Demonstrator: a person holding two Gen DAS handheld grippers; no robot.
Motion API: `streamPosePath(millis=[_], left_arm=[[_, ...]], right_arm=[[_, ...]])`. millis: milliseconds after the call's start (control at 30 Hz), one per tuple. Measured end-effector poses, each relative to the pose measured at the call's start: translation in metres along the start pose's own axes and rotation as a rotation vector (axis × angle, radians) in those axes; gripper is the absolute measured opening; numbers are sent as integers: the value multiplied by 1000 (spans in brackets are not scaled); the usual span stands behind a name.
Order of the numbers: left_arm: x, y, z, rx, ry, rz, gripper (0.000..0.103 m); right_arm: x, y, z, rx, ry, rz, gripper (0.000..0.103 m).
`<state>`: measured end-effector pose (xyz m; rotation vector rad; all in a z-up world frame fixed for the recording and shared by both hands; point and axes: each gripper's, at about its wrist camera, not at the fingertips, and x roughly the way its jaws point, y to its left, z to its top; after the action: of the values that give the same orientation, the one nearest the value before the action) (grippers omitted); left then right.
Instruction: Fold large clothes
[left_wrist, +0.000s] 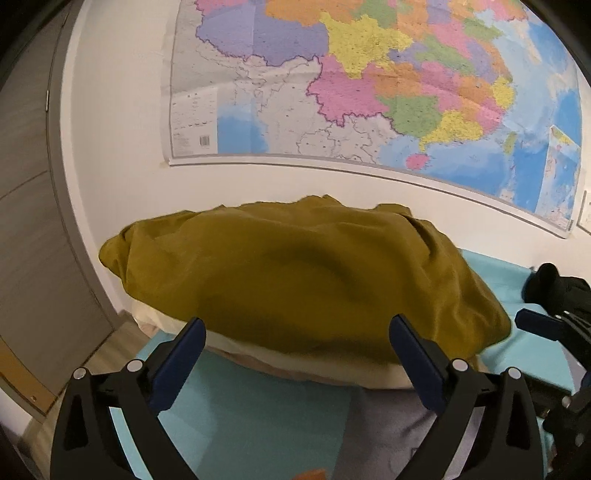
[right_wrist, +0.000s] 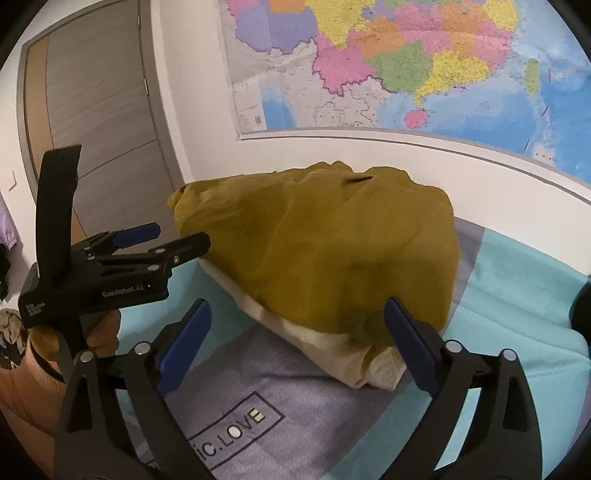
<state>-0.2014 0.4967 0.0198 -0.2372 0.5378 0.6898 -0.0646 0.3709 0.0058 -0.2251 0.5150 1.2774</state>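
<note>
Mustard-yellow folded garment of soft matte cloth (left_wrist: 310, 273), lying in a rounded bundle on top of a cream-coloured pillow (left_wrist: 306, 363), both at the far end of a turquoise bed sheet (left_wrist: 236, 413) and hard against the white wall (left_wrist: 122, 122). Large multicoloured paper wall map (left_wrist: 369, 85) above. Grey knitted blanket with a boxed printed word (right_wrist: 240, 417) spread on the near part of the bed, below the pillow.

Left gripper (left_wrist: 295, 354): blue-padded jaws spread wide, nothing between them, no cloth touched. Right gripper (right_wrist: 297, 347): same, jaws wide apart and empty, bundle seen through the gap but clear of the pads. Neither holding anything.

Key relation: bundle straight ahead of both tools and slightly below their line of sight, long axis running across the view, parallel to the wall. Left tool facing the middle of the bundle; right tool facing its right half, near the lower right corner. From the right wrist view, the left tool seen side-on at the left, close to the bundle's left end, with the person's hand (right_wrist: 99, 332) on its grip. Both about equally near.

Judgement: garment looks already folded and set down; stage likely a release, with any next reach going to either end of the long axis.
</note>
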Motion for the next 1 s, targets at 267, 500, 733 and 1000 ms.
streamPosePath(millis=[267, 500, 733, 1000], left_arm=[[-14, -6, -12, -14, 18, 23, 96], [-31, -9, -18, -30, -4, 52, 96], [-38, -14, -28, -28, 13, 62, 96], [-49, -15, -37, -38, 27, 64, 96]], right_arm=[[-9, 10, -14, -6, 10, -5, 97], [-18, 17, -20, -4, 5, -5, 97], [-31, 21, -24, -3, -13, -3, 97], [-40, 27, -31, -6, -16, -12, 97]])
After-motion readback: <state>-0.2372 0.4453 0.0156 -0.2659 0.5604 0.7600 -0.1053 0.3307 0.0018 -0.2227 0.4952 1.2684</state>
